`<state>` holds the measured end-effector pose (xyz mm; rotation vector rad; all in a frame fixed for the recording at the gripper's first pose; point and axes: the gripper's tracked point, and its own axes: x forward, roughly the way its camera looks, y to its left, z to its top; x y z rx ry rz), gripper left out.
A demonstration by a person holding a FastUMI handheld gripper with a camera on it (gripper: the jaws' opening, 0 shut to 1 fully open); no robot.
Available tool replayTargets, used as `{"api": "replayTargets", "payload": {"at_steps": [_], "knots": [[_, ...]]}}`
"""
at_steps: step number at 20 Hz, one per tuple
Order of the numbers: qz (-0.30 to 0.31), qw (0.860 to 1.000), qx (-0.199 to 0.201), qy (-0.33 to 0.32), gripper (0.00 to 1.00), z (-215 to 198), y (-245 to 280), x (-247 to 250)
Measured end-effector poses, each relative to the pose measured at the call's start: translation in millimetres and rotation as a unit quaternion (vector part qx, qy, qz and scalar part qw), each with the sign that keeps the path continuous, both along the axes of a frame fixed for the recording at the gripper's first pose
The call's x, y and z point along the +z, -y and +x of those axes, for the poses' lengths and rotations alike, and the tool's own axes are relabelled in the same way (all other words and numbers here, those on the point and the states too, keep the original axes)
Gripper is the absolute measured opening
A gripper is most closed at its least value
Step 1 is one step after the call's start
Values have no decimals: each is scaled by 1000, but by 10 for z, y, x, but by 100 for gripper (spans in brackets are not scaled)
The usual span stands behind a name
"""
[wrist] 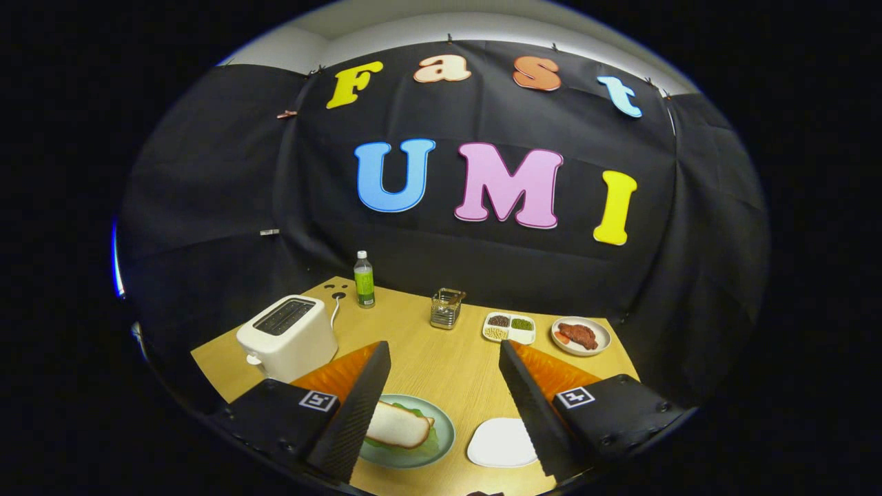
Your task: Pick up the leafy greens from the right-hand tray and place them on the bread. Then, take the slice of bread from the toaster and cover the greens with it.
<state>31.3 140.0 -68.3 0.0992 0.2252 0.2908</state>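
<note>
Green leaves (422, 446) are peeking out from under a slice of bread (398, 426) on the round plate (441, 421), low in the picture, just left of the middle. So the sandwich already looks covered. The gripper (444, 358) is hanging above with its fingers spread wide and holding nothing. The bread is lying between the fingers, close to the left one, its long side running left to right. The white tray (499, 442) by the right finger is looking bare. The toaster (288, 336) is sitting at the left.
</note>
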Motion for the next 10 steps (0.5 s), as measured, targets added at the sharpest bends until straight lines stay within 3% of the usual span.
{"api": "replayTargets", "payload": {"at_steps": [5, 10], "knots": [[-85, 995, -5, 53, 98, 81, 128, 167], [-101, 993, -1, 53, 98, 67, 102, 128]]}}
